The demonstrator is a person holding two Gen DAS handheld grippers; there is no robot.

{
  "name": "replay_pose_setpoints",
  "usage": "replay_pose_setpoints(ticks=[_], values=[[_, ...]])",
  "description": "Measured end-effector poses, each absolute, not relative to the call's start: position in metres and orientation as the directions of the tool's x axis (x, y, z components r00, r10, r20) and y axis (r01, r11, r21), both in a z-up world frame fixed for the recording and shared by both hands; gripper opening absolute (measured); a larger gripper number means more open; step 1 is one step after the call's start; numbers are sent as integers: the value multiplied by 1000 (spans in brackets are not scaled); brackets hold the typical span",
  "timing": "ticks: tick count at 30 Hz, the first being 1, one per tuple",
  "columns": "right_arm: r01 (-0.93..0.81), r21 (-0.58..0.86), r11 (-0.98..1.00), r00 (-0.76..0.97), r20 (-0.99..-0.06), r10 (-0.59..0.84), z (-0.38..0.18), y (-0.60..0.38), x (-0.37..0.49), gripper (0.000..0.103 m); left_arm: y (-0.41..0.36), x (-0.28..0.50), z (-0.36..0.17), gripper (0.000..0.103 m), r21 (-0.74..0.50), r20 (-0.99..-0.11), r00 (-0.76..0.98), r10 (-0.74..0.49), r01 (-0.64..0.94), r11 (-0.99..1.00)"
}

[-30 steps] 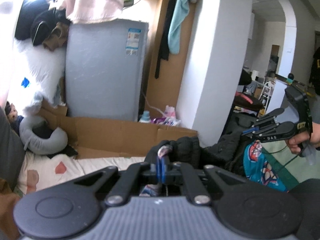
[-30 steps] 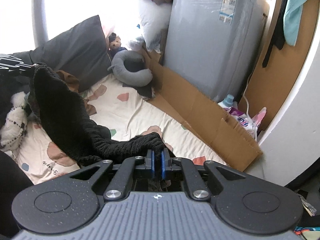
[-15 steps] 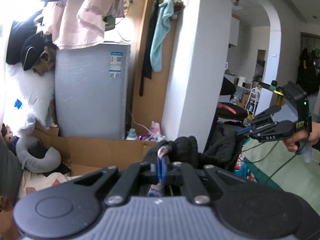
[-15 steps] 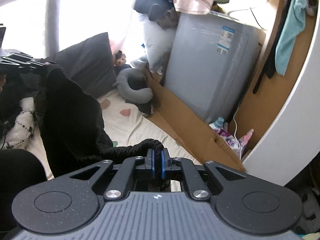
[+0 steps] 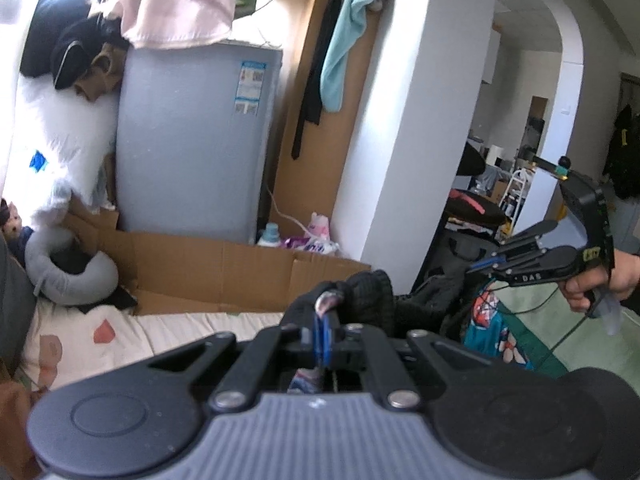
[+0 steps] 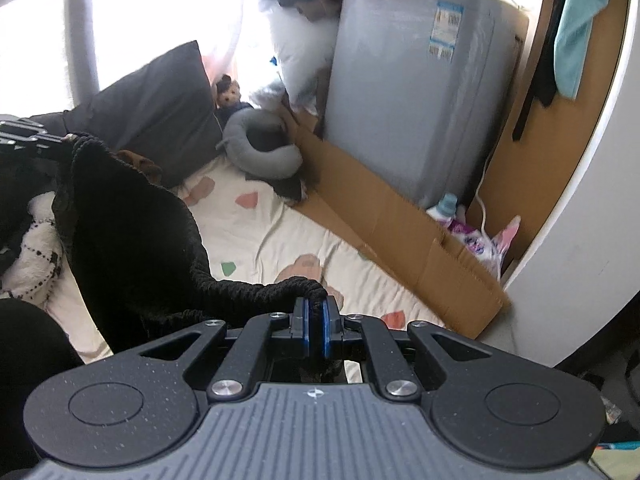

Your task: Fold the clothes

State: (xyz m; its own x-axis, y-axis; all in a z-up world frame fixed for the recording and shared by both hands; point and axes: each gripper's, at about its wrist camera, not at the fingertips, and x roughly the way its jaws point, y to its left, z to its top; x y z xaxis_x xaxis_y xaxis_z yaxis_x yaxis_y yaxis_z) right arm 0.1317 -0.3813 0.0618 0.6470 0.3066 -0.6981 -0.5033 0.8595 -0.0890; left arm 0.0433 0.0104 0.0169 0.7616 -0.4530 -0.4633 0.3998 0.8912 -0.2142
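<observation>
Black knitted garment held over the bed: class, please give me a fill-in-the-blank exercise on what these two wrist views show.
1. Both tools are shut on the ____ knitted garment.
2. The garment hangs between the left tool and the right tool, above the ____ with coloured patches.
3. A grey neck pillow lies beside the flattened ____.
4. A teal towel ____ on the brown wall.

Missing words: black; bedsheet; cardboard; hangs

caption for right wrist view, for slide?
Right gripper clamps the black knit garment, stretched toward left gripper above bed sheet.
</observation>
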Motion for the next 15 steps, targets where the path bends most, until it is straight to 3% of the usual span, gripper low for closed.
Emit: replay_pose_setpoints(ticks=[15], values=[[-482, -31, 876, 563, -777, 282, -35, -373, 204, 5, 44, 109, -70, 2, -285, -573, 700, -426, 317, 905]])
